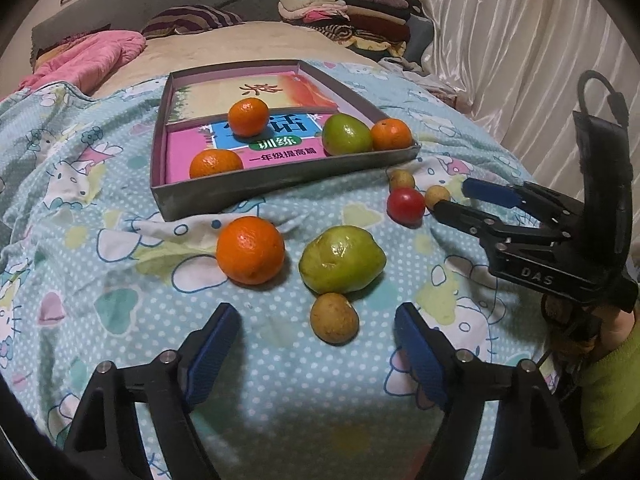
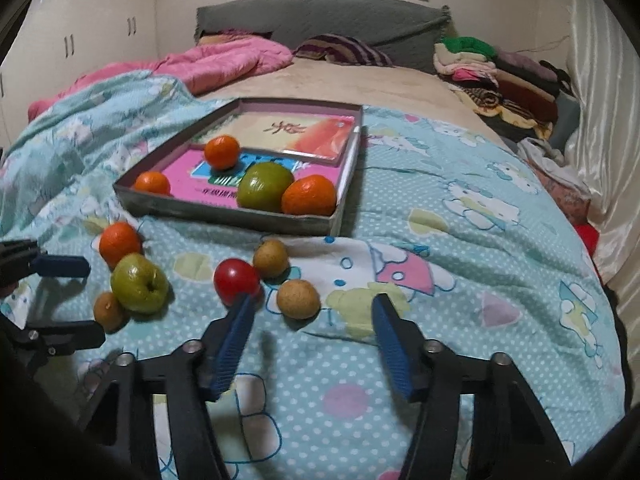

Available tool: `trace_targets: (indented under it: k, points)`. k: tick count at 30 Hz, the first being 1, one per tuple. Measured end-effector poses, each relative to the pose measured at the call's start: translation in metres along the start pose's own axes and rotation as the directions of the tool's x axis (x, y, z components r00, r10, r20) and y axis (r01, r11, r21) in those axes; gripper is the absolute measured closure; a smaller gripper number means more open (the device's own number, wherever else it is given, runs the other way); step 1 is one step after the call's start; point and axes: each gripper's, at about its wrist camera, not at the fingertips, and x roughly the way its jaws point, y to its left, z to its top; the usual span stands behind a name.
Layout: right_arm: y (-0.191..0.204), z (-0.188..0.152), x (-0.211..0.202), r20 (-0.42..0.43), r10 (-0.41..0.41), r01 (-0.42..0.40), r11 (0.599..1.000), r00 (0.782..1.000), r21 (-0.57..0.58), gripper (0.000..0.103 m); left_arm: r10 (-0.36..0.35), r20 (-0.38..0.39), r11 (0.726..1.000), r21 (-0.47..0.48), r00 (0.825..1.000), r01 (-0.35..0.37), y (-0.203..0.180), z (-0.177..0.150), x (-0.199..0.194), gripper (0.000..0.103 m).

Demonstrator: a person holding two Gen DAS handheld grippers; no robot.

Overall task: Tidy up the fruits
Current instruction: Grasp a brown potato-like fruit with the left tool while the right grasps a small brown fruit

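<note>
Brown longan [image 2: 298,299] lies on the bed quilt [image 2: 480,264], lower centre of frame, just ahead of the right tongs [image 2: 312,312], which stand apart and empty. Left tongs [image 1: 316,330] likewise apart. Recommend centring over it, closing gently, then carrying to the tray [image 2: 224,212].

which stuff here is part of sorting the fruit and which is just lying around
Job:
- box tray
- loose orange
- loose green fruit
- red fruit
- brown fruits, e.g.

Lying about:
- pink quilt
- folded clothes
- striped pillow
</note>
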Motion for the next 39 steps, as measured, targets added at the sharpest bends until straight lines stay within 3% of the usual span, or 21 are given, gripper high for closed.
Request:
trace_targets:
  k: [2,7,11,17,25,27,29,39]
  points:
    - [0.001,0.000,0.006,-0.017,0.002,-0.003,1.000,1.000,-0.012,0.053,-0.001,0.000,1.000,0.000,1.000,0.001,0.000,0.000,0.001,0.031]
    - [0.001,0.003,0.014,-0.025,0.004,-0.004,1.000,1.000,-0.016,0.062,-0.018,0.001,1.000,0.006,1.000,0.018,-0.001,0.000,0.002,0.037]
    - [0.002,0.007,0.020,-0.033,0.025,-0.026,0.999,0.999,-0.027,0.077,-0.029,-0.001,0.999,0.014,1.000,0.029,-0.003,0.000,0.003,0.047]
    - [0.001,0.006,0.020,-0.033,0.036,-0.037,0.999,0.999,-0.018,0.078,-0.037,-0.008,0.999,0.019,0.999,0.037,-0.003,-0.001,0.008,0.058]
    - [-0.001,0.003,0.017,-0.028,0.052,-0.051,0.999,0.998,0.011,0.078,-0.047,-0.004,0.999,0.017,0.999,0.047,-0.002,-0.001,0.012,0.062]
    - [-0.002,0.003,0.016,-0.028,0.057,-0.057,0.998,0.998,0.020,0.078,-0.046,-0.004,0.999,0.025,0.999,0.046,-0.003,-0.001,0.013,0.065]
    - [-0.004,0.002,0.016,-0.027,0.063,-0.063,0.998,0.998,0.030,0.078,-0.047,-0.008,0.998,0.034,0.999,0.047,-0.004,-0.001,0.015,0.075]
    - [-0.005,0.002,0.008,-0.001,0.085,-0.084,0.995,0.996,0.060,0.078,-0.091,0.004,0.996,0.017,0.996,0.090,0.001,0.004,-0.002,0.076]
